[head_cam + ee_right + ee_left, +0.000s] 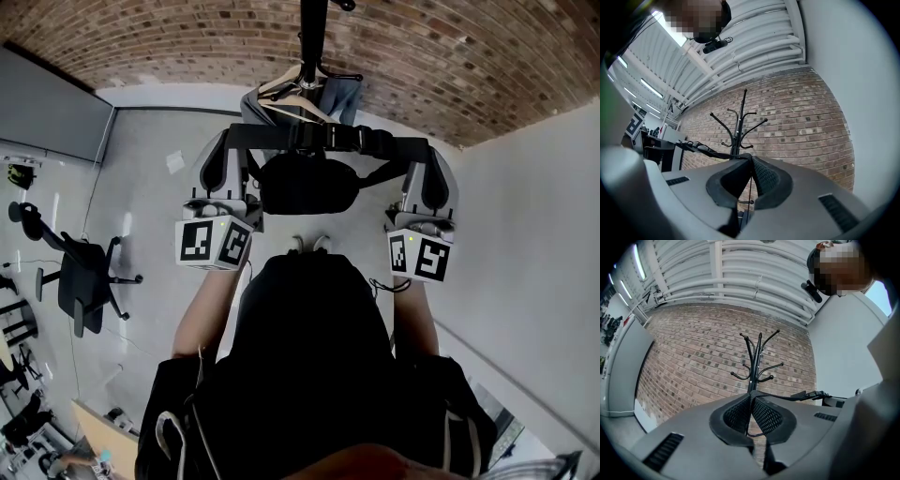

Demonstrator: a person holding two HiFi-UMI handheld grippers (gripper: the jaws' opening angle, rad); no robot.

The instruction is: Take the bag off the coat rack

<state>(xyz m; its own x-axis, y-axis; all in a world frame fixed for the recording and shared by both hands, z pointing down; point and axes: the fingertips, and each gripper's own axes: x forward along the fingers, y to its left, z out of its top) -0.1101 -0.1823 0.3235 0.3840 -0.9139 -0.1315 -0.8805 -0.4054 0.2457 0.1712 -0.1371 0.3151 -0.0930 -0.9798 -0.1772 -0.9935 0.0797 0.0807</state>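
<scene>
**Bag slung between two closed grippers, before the rack**

Bag (307, 183) hangs black and rounded below its strap (319, 137), which runs level from one gripper to the other, just in front of the rack (311, 37); the bag's lower edge is cut off by the person's dark torso, and no logo or label can be made out on it; the left gripper (234, 141) has its jaws pressed together on the strap's left end, the mesh pads pinching the webbing in its own view (751, 408); the right gripper (422, 148) is clamped likewise on the right end (750, 173); in the head view the strap crosses the rack's pole, and I cannot tell whether they touch; the rack's top is cut off there, though both gripper views show its hooks (757, 357) bare against the brick wall (693, 352); pale cloth (342, 94) hangs at the pole, too small to name; the only print is the black-and-white squares on the cubes (214, 242); a chair (82, 274) stands well to the left.
</scene>
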